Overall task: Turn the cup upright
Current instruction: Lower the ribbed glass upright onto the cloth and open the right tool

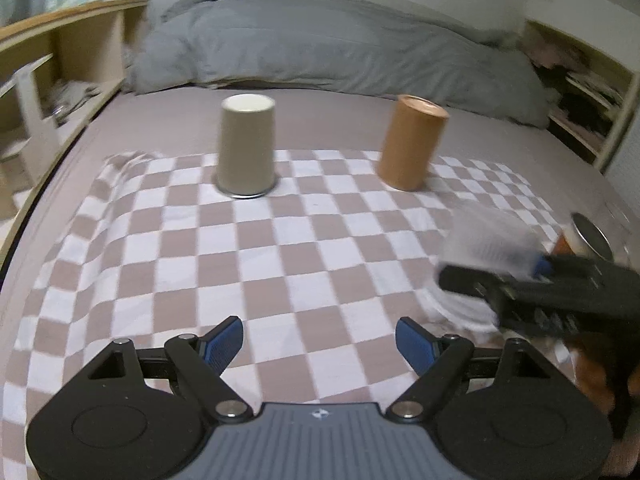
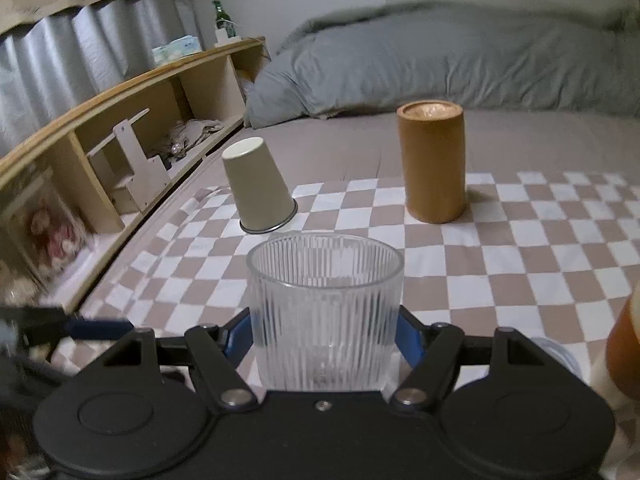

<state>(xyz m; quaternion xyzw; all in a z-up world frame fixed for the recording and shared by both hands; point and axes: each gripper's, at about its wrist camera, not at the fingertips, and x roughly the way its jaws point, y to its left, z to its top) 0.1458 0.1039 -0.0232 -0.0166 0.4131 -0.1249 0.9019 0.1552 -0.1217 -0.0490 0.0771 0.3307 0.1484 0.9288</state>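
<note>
A clear ribbed glass cup stands upright with its mouth up between the blue pads of my right gripper, which is shut on it just above the checkered cloth. In the left wrist view the same cup is a blurred shape at the right with the right gripper around it. My left gripper is open and empty over the cloth. A beige cup stands upside down at the far left; it also shows in the right wrist view. A brown cup stands upside down at the far right, also in the right wrist view.
A grey duvet lies piled at the back of the bed. Wooden shelves run along the left side and another shelf stands at the right. An orange-brown object sits at the right edge, close to my right gripper.
</note>
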